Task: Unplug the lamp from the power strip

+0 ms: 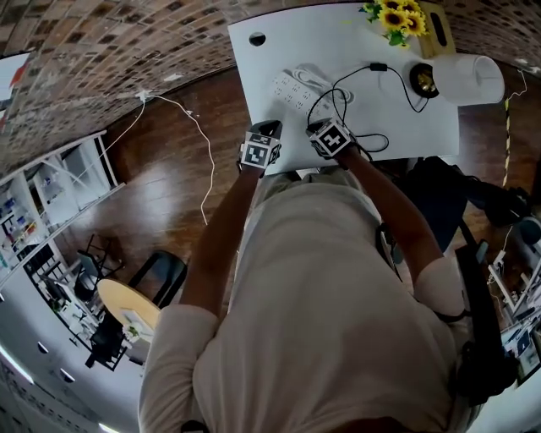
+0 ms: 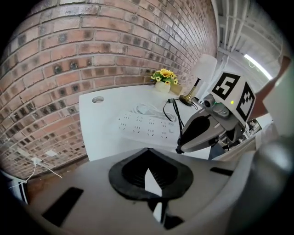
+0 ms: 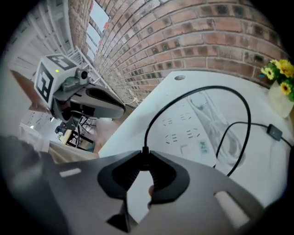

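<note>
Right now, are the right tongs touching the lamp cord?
Touching. Right gripper view: the lamp cord ends pinched between the tips of the right tongs.

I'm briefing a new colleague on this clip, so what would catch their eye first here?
A black cord arcs over the white table, its end pinched in the right gripper. Just beyond lies a white power strip, and at the table's far right corner stand yellow sunflowers and a white-shaded lamp.

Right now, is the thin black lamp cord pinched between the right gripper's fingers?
Yes: the thin black lamp cord runs straight into the right gripper, ending where its fingers meet.
</note>
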`<state>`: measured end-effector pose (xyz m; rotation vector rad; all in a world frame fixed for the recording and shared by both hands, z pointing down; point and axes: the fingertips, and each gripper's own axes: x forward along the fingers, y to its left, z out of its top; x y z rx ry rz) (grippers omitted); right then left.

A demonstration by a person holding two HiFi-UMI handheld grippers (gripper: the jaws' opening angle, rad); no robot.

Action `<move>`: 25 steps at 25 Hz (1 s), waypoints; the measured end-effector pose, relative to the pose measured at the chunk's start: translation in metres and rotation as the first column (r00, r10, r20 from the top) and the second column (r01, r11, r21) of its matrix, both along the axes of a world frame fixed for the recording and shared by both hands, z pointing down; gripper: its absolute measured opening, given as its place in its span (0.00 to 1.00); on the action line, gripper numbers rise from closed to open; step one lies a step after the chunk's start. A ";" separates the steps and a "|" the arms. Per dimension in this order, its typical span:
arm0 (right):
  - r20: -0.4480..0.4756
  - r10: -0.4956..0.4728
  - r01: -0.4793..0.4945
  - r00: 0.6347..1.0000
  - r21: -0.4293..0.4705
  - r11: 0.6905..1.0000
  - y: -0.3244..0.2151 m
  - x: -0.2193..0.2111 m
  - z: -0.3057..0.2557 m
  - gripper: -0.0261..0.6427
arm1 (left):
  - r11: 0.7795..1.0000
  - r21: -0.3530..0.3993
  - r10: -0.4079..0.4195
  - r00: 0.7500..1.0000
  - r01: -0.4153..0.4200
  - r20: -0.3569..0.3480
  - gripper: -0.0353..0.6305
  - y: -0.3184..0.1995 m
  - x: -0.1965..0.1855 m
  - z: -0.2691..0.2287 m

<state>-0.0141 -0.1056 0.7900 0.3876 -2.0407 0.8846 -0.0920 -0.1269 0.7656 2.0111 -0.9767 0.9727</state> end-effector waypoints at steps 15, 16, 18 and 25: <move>0.136 0.143 -0.162 0.980 0.147 0.976 -0.009 0.047 -0.030 0.29 | 0.972 0.010 -0.231 0.968 0.234 -0.102 0.06 0.030 0.018 -0.033; 0.151 0.156 -0.179 0.976 0.159 0.971 -0.011 0.054 -0.034 0.29 | 0.968 0.013 -0.248 0.961 0.252 -0.120 0.06 0.031 0.020 -0.038; 0.184 0.179 -0.213 0.966 0.184 0.960 -0.015 0.068 -0.043 0.28 | 0.959 0.023 -0.274 0.949 0.281 -0.156 0.06 0.031 0.025 -0.047; 0.257 0.246 -0.323 0.935 0.322 0.890 -0.034 0.108 -0.073 0.22 | 0.932 0.069 -0.326 0.906 0.356 -0.268 0.06 0.028 0.029 -0.085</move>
